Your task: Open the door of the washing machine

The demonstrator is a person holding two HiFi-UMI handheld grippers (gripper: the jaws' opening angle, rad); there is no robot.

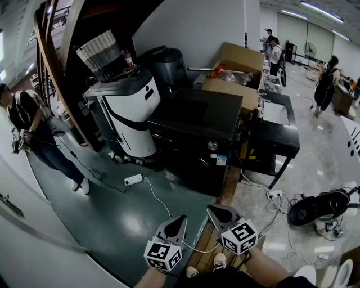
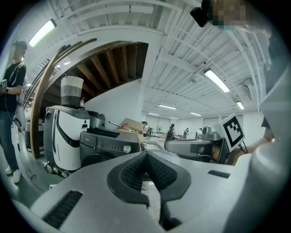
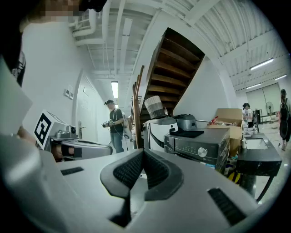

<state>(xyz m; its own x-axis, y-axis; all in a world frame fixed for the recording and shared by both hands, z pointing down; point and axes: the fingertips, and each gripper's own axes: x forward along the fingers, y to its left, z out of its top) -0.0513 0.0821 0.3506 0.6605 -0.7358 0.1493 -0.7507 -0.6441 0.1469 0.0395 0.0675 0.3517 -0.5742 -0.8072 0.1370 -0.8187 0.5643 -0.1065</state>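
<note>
Head view: the washing machine (image 1: 194, 132) stands on the floor straight ahead, front facing me, well apart from both tools. Left tool (image 1: 179, 220) and right tool (image 1: 214, 210) are both closed on nothing. I judge the right slightly nearer.

Open hall: white walls (image 1: 191, 28), strip lights (image 1: 320, 10) on a white ribbed ceiling (image 2: 182, 54). Floor (image 1: 112, 219) is glossy grey-green on the left, pale tile (image 1: 326, 163) on the right. Wooden staircase (image 1: 53, 73) rises at left, underside dark. Black table (image 1: 281, 132) sits just beside cardboard boxes (image 1: 239, 62). Power strip (image 1: 133, 179) and cables lie on the floor, with a black fan (image 1: 312, 209) down near the table.
</note>
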